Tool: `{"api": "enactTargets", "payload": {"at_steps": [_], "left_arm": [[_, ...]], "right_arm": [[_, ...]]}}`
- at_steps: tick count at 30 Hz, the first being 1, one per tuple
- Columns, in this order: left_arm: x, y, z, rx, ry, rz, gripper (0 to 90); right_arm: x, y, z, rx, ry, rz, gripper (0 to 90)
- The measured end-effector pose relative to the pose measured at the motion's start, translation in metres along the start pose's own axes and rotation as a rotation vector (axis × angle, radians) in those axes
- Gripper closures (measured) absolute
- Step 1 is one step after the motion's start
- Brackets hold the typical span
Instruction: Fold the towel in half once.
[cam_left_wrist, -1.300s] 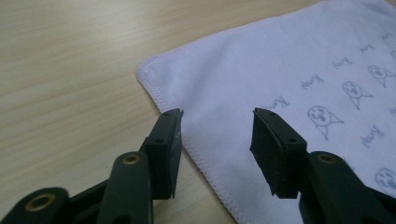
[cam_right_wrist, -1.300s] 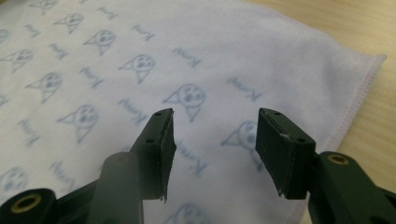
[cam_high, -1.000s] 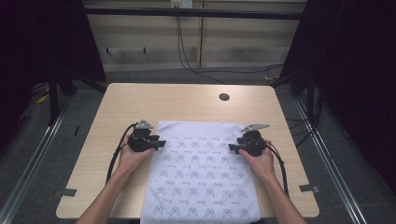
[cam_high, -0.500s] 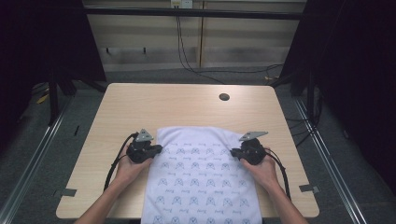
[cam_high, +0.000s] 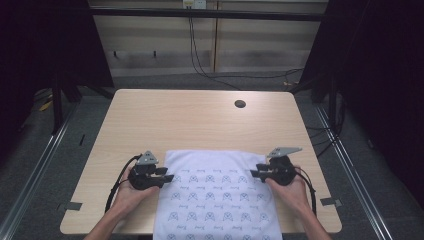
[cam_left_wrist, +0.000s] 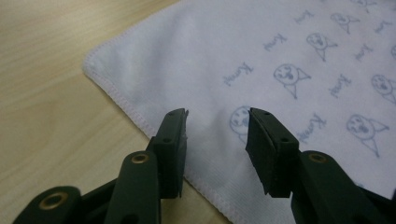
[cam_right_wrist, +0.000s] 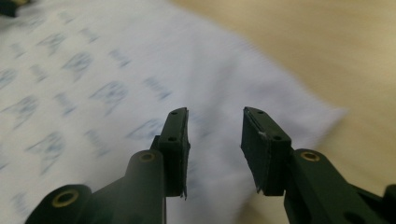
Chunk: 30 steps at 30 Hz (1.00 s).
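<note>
Left hand-held gripper (cam_high: 167, 177) and right hand-held gripper (cam_high: 255, 173) just released, jaws apart over the white cloth (cam_high: 217, 200)

A light wooden table (cam_high: 200, 125) with rounded corners is standing in the middle of a dim room, lit from above so that its top is glowing against dark surroundings. A small round dark hole (cam_high: 240, 104) is sitting near its far right corner. Grey carpeted floor (cam_high: 45, 165) is spreading around the table, and metal rails (cam_high: 30, 185) are running along the floor on both sides. Behind the table, a pale panelled wall (cam_high: 210, 45) is catching the light, with black cables (cam_high: 200, 55) hanging down it and trailing across the floor. Black curtains (cam_high: 380, 75) are hanging at the left and right.
</note>
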<state>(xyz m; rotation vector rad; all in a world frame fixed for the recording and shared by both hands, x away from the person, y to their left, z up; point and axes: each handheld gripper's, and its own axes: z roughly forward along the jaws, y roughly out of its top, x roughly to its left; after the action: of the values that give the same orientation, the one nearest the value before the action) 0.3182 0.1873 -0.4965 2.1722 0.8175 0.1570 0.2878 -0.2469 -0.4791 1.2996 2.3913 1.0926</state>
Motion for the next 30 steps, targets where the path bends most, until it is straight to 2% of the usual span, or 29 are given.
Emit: {"api": "enactTargets", "payload": {"at_steps": [3,4,5,6,7,9,11,12,13,14,16,18,19,23,26,27,28,29,30], "left_arm": [[0.006,0.001,0.000,-0.007,-0.005,-0.034,56.6],[0.006,0.001,0.000,-0.007,-0.005,-0.034,56.5],[0.008,0.001,-0.001,-0.011,0.001,-0.036,56.5],[0.010,0.002,-0.002,-0.016,0.002,-0.040,56.0],[0.014,0.004,-0.004,-0.024,0.006,-0.047,55.9],[0.016,0.006,-0.007,-0.032,0.016,-0.047,55.2],[0.016,0.008,-0.010,-0.046,0.022,-0.035,54.0],[0.017,0.008,-0.012,-0.044,0.039,-0.025,53.7],[0.017,0.008,-0.012,-0.044,0.039,-0.025,53.3],[0.021,0.010,-0.014,-0.053,0.042,-0.045,52.7],[0.024,0.012,-0.015,-0.064,0.048,-0.052,52.1],[0.033,0.018,-0.016,-0.081,0.072,-0.051,52.1],[0.037,0.020,-0.014,-0.077,0.086,-0.065,52.4],[0.053,0.024,0.000,-0.087,0.094,-0.121,53.9],[0.057,0.026,0.007,-0.082,0.114,-0.141,54.1],[0.057,0.028,0.011,-0.109,0.074,-0.159,53.9],[0.056,0.030,0.014,-0.088,0.094,-0.141,53.8],[0.056,0.030,0.018,-0.067,0.085,-0.138,53.2],[0.056,0.030,0.018,-0.067,0.085,-0.138,53.2]], "right_arm": [[-0.025,0.011,-0.001,-0.031,-0.083,0.024,61.3],[-0.025,0.011,-0.001,-0.031,-0.083,0.024,61.3],[-0.032,0.012,0.000,-0.032,-0.106,0.039,61.3],[-0.039,0.013,0.003,-0.034,-0.103,0.052,61.9],[-0.049,0.014,0.012,-0.010,-0.107,0.075,61.8],[-0.053,0.012,0.020,0.015,-0.113,0.080,61.1],[-0.055,0.011,0.025,0.009,-0.124,0.083,60.4],[-0.054,0.010,0.027,0.013,-0.125,0.088,60.5],[-0.054,0.010,0.028,0.017,-0.131,0.067,61.1],[-0.053,0.010,0.028,0.023,-0.138,0.058,61.0],[-0.050,0.010,0.028,0.034,-0.165,0.042,60.3],[-0.047,0.010,0.028,0.036,-0.178,0.034,60.7],[-0.047,0.010,0.028,0.034,-0.179,0.041,62.2],[-0.046,0.010,0.029,0.023,-0.128,0.041,81.9],[-0.044,0.010,0.030,0.019,-0.121,0.041,85.1],[-0.046,0.010,0.030,0.014,-0.112,0.045,85.6],[-0.046,0.009,0.030,0.010,-0.105,0.049,85.7],[-0.047,0.009,0.030,0.010,-0.103,0.055,85.7],[-0.047,0.009,0.030,0.010,-0.103,0.055,85.7]]}}
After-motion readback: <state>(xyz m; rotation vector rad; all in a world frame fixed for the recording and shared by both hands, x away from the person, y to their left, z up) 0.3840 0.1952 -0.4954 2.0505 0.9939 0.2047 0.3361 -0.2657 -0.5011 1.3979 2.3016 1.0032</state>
